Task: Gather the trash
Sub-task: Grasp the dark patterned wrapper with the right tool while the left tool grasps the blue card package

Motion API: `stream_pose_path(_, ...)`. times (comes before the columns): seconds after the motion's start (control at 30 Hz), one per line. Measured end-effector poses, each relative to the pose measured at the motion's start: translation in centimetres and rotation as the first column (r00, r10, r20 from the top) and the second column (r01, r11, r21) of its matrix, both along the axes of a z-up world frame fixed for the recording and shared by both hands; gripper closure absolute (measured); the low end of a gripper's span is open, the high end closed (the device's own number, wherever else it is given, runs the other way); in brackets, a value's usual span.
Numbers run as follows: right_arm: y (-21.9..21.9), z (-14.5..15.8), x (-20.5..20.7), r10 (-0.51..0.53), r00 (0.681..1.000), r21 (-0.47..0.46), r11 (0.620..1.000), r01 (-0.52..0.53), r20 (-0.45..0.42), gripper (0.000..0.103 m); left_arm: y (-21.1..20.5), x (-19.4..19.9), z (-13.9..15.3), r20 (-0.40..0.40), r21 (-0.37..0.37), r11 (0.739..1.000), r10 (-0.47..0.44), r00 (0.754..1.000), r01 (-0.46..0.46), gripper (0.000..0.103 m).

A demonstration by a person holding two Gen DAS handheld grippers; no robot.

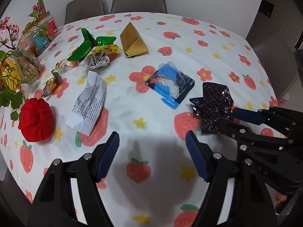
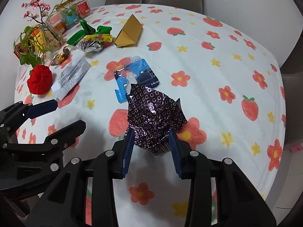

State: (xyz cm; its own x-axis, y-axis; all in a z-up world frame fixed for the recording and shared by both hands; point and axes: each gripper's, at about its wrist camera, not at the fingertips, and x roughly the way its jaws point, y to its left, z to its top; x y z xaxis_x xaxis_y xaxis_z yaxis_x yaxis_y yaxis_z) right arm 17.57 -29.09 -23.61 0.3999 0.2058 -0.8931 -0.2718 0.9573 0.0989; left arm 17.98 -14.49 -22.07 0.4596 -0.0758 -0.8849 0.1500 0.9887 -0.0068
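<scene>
Now we see right gripper [image 2: 151,132] clamped on dark foil wrapper [image 2: 154,111]; left gripper [image 1: 152,140] apart, empty; receipt [image 1: 89,102] ahead-left, seemingly crumpled.

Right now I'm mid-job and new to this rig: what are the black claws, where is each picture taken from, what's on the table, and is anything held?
The claws are two hand-held grippers with blue pads, each with a camera looking along its fingers.

One picture is from the left gripper. It is open and empty over the tablecloth.

The other picture is from the right gripper. It is shut on a dark purple foil wrapper.

On the table lie a torn blue blister pack, a crumpled receipt, a gold folded box, green and silver wrappers and a red cloth bundle. A vase of flowers and snack boxes stand at the far left.
</scene>
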Motion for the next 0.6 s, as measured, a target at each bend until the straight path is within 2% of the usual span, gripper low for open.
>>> stream_pose_path(0.03,0.0,-0.3,0.2,0.006,1.0,-0.003,1.0,-0.006,-0.002,0.07,-0.1,0.3,-0.2,-0.006,-0.004,1.0,0.004,1.0,-0.004,0.03)
stream_pose_path(0.07,0.1,-0.4,0.4,0.019,1.0,-0.008,1.0,-0.019,-0.002,0.086,-0.2,0.6,-0.3,-0.009,-0.006,1.0,0.006,1.0,-0.006,0.031)
stream_pose_path(0.17,0.0,-0.3,1.1,0.042,0.999,-0.009,0.999,-0.042,0.003,0.096,-0.9,1.7,-0.4,-0.009,-0.007,1.0,0.001,1.0,-0.001,0.031)
stream_pose_path(0.4,-1.8,1.7,4.6,0.006,0.998,-0.004,1.0,-0.006,0.069,0.096,-2.8,5.2,0.2,0.017,-0.02,1.0,-0.01,1.0,0.011,0.03)
stream_pose_path(0.6,-3.4,2.1,7.9,-0.027,0.996,0.009,1.0,0.027,0.079,0.096,-3.7,8.7,-0.1,0.034,-0.013,1.0,-0.001,0.999,0.001,0.031)
